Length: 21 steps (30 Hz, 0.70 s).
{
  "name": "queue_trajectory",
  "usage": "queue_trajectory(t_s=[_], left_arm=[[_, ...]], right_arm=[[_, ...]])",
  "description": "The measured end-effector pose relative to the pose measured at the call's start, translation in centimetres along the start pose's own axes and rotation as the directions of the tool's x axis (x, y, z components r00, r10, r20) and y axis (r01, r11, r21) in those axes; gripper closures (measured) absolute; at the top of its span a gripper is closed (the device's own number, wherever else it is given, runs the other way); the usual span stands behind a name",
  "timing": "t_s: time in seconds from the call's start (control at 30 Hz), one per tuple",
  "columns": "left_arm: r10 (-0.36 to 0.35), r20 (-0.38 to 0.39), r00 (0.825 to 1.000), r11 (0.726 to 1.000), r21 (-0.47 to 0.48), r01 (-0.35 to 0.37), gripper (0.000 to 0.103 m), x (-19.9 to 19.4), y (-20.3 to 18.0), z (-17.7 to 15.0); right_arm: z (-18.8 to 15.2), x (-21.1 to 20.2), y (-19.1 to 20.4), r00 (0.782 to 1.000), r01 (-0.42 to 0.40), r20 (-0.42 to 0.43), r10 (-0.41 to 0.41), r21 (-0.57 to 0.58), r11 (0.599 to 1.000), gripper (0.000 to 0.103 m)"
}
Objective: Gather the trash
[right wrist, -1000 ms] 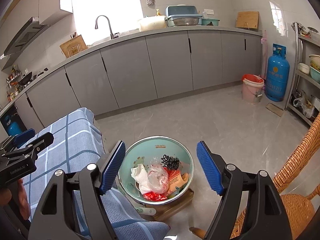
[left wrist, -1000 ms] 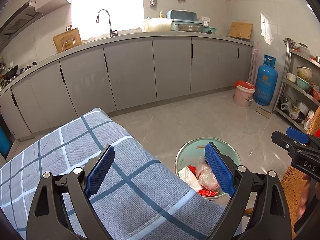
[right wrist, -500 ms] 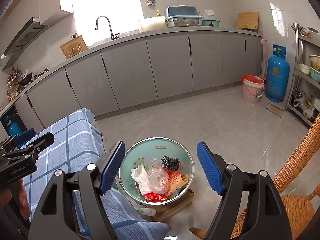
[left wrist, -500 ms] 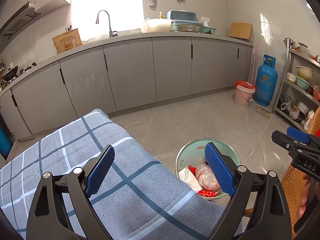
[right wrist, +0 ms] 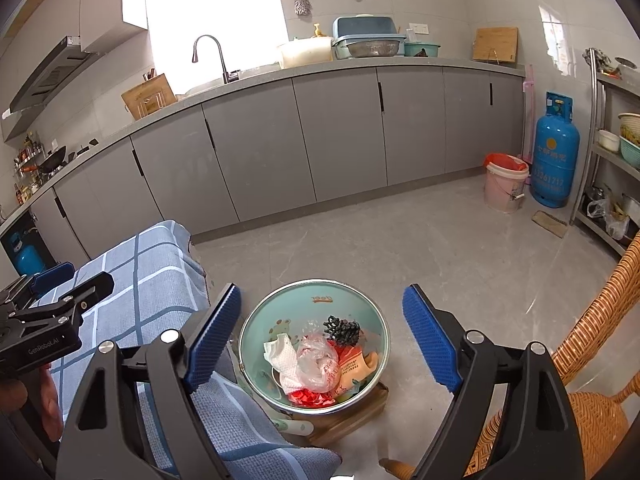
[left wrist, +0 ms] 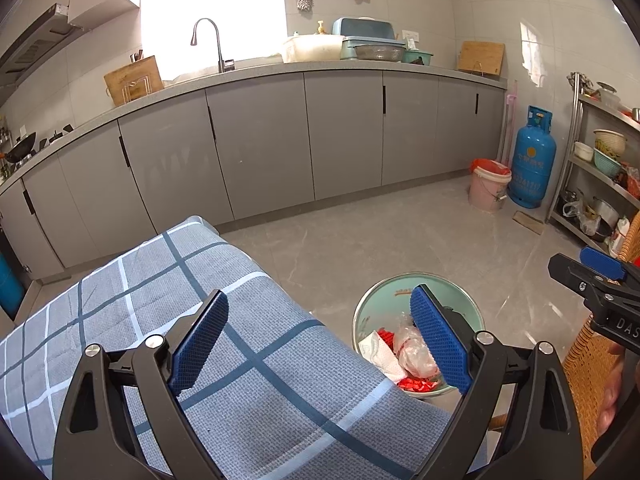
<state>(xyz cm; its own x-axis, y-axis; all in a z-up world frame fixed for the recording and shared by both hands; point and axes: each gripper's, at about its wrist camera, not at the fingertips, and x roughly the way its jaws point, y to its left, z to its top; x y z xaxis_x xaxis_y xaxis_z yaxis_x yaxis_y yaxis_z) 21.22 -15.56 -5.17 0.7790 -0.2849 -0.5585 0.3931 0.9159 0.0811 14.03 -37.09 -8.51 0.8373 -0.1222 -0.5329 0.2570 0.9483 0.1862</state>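
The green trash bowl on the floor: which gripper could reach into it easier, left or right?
Probably the right gripper. Its open fingers frame the green bowl directly. The left gripper, also open, hangs over the checked cloth, with the bowl off to its right.

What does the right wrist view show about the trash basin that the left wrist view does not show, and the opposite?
Only the right wrist view shows the whole basin interior: the black clump, the orange packet and the wooden board under the basin. Only the left wrist view shows the broad top of the checked cloth, with nothing lying on it. Both show the white tissue, the clear plastic bag, red scraps, the blue gas cylinder, and both the right gripper and the left gripper open and holding nothing.
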Motion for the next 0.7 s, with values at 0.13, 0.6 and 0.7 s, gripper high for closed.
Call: queue_trajectory(t_s=[0.13,0.6,0.7], left_arm=[[0.000,-0.008,1.000,1.000,0.000,0.000,0.010,0.08,0.00,0.10],[0.002,0.002,1.000,1.000,-0.013,-0.001,0.004,-0.11,0.07,0.09],[0.015,0.002,1.000,1.000,-0.004,-0.015,0.004,-0.06,-0.13,0.09]], right_arm=[[0.05,-0.08,-0.02,1.000,-0.001,0.003,0.001,-0.001,1.000,0.020],[0.03,-0.29,0.06,1.000,-0.011,0.001,0.011,-0.005,1.000,0.020],[0.02,-0.27,0.06,1.000,-0.011,-0.001,0.011,-0.005,1.000,0.020]])
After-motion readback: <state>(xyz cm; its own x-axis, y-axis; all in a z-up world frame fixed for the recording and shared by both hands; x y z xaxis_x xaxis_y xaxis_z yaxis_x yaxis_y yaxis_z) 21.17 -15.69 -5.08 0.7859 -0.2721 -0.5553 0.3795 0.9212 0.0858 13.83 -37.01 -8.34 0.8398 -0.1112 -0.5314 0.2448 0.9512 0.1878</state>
